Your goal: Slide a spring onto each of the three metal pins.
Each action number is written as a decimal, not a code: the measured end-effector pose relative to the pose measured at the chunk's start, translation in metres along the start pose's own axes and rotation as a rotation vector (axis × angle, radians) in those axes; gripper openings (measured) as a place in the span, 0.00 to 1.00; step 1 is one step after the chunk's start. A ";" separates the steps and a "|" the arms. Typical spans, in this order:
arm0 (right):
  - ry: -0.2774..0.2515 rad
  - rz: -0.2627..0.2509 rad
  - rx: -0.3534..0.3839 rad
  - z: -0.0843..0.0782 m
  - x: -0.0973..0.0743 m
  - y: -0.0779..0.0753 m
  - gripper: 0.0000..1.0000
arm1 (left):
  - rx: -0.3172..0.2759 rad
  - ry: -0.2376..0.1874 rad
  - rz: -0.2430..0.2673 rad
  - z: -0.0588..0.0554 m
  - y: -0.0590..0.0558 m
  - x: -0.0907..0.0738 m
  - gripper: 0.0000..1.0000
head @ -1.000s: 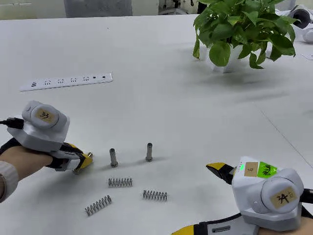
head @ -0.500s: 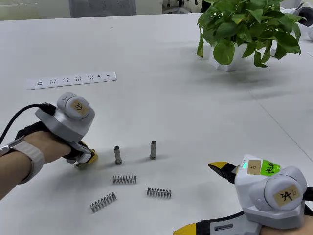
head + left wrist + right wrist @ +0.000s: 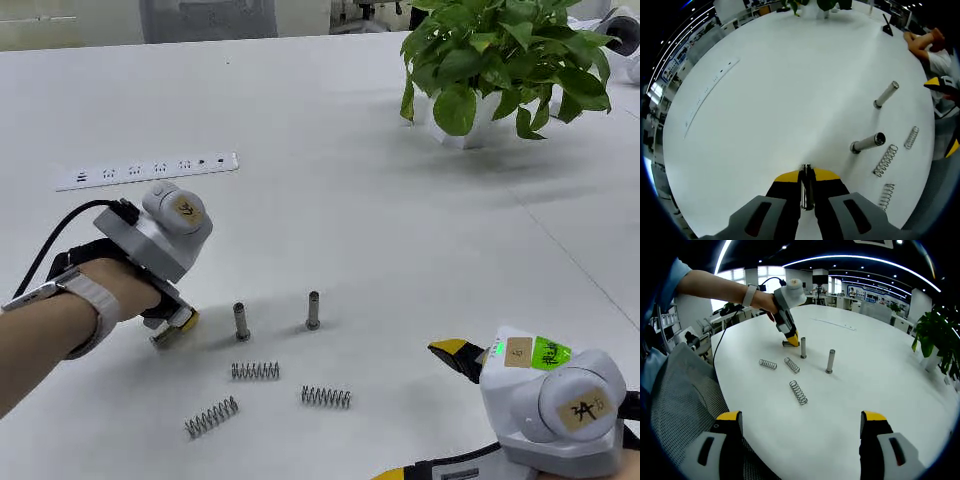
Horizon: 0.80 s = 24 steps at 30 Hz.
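Grey-white left gripper (image 3: 170, 328) with yellow-black jaws, black cable (image 3: 50, 245), white wristband (image 3: 90, 300), green-labelled right gripper (image 3: 801, 417)

From my head the scene is bright and even, lit from overhead. The white desk (image 3: 400, 250) carries only soft, faint shadows: short ones beside the standing pins (image 3: 313, 310) ahead of my left jaws, and a wider one under the plant (image 3: 500, 60) far beyond my right jaws. In my left gripper view the desk nearly washes out beyond the jaws, and the pin (image 3: 806, 187) clamped between them glints. In my right gripper view ceiling light strips (image 3: 840, 260) glow above a dimmer room, bowed by the fisheye.
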State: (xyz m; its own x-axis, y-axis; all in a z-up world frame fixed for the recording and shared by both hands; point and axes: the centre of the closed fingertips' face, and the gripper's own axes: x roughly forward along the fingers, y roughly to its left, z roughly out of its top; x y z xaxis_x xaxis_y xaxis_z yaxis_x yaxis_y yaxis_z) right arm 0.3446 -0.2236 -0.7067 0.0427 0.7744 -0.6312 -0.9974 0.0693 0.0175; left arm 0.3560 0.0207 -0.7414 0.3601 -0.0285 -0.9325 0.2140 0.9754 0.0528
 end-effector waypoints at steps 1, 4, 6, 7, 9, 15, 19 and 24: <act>0.000 0.000 0.000 0.000 0.000 0.000 0.99 | -0.013 -0.011 -0.003 0.000 0.000 -0.001 0.08; -0.002 0.002 0.003 0.000 0.000 0.001 0.99 | -0.042 -0.042 -0.011 -0.001 -0.002 -0.003 0.08; -0.001 0.002 0.001 0.000 0.000 0.001 0.99 | -0.069 -0.063 -0.018 -0.002 -0.002 -0.004 0.08; -0.001 0.002 0.001 0.000 0.001 0.001 0.99 | -0.079 -0.072 -0.023 -0.002 -0.002 -0.004 0.08; -0.003 0.002 0.001 0.000 0.001 0.000 0.99 | -0.107 -0.096 -0.034 -0.002 -0.002 -0.004 0.08; -0.002 -0.002 0.002 0.000 0.001 -0.002 0.99 | -0.130 -0.138 -0.048 -0.004 0.003 -0.001 0.08; -0.001 0.001 0.002 0.000 0.002 -0.001 0.99 | -0.126 -0.174 -0.048 -0.001 0.008 0.001 0.08; 0.005 0.010 0.000 -0.001 0.004 0.003 0.99 | -0.144 -0.221 -0.046 0.003 0.013 -0.002 0.08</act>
State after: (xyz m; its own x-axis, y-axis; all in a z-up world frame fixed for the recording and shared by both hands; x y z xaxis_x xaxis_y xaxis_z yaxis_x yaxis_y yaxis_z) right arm 0.3418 -0.2204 -0.7100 0.0326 0.7722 -0.6346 -0.9978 0.0617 0.0237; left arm 0.3606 0.0328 -0.7375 0.5460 -0.1051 -0.8312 0.1091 0.9926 -0.0538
